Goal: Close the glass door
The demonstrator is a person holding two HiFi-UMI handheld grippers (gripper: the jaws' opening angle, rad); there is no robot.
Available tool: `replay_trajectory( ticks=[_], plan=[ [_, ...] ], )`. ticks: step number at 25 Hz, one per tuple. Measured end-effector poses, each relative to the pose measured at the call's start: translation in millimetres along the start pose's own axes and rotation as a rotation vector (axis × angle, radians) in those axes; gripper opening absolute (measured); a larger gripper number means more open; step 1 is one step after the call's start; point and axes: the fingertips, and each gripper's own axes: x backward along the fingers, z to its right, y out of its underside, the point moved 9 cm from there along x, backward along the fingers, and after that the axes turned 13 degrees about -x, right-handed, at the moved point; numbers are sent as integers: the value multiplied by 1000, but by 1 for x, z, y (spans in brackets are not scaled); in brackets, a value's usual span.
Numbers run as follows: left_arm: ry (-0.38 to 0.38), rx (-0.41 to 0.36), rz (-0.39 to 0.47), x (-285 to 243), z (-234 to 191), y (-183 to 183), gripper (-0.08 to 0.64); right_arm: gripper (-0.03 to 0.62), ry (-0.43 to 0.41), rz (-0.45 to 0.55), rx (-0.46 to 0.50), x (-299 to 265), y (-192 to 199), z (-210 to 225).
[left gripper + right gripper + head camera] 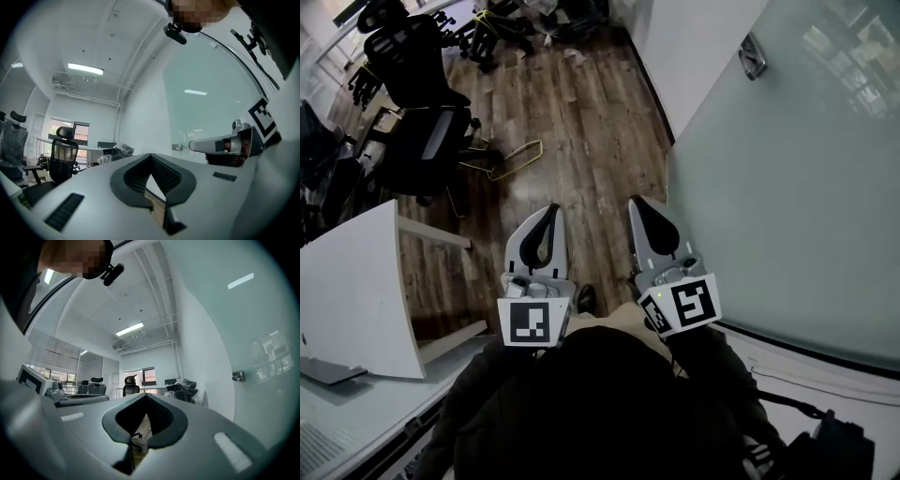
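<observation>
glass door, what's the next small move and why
Probably reach the right gripper forward toward the handle on the glass door. It is shut on nothing, clear of the glass, and nearer that handle than the left gripper.

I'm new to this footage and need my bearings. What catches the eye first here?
The large frosted glass door fills the right side, its metal handle near the top. At centre, the left gripper and right gripper hover side by side, both shut and empty, over the wood floor.
</observation>
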Motion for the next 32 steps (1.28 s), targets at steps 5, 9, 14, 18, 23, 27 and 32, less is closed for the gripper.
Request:
replay_trajectory(
  ticks=[5,9,14,18,23,27,32],
  plan=[
    [57,7,-6,-72,5,18,-3,2,55,8,8,-33,-2,54],
    [100,2,-2,-141,5,28,-3,2,96,15,-5,-68,-3,105],
    [125,1,-2,-249,17,40,-3,2,133,40,-6,-118,-13,193],
    [151,11,16,-329,28,35,-3,2,148,46,5,-152,-33,252],
    [193,12,33,-395,30,26,-3,2,177,58,10,-183,-57,294],
    [224,17,72,-445,32,26,-3,2,200,63,12,-205,-65,324],
    [310,1,41,-511,31,39,-3,2,250,53,0,-246,-68,364]
  ],
)
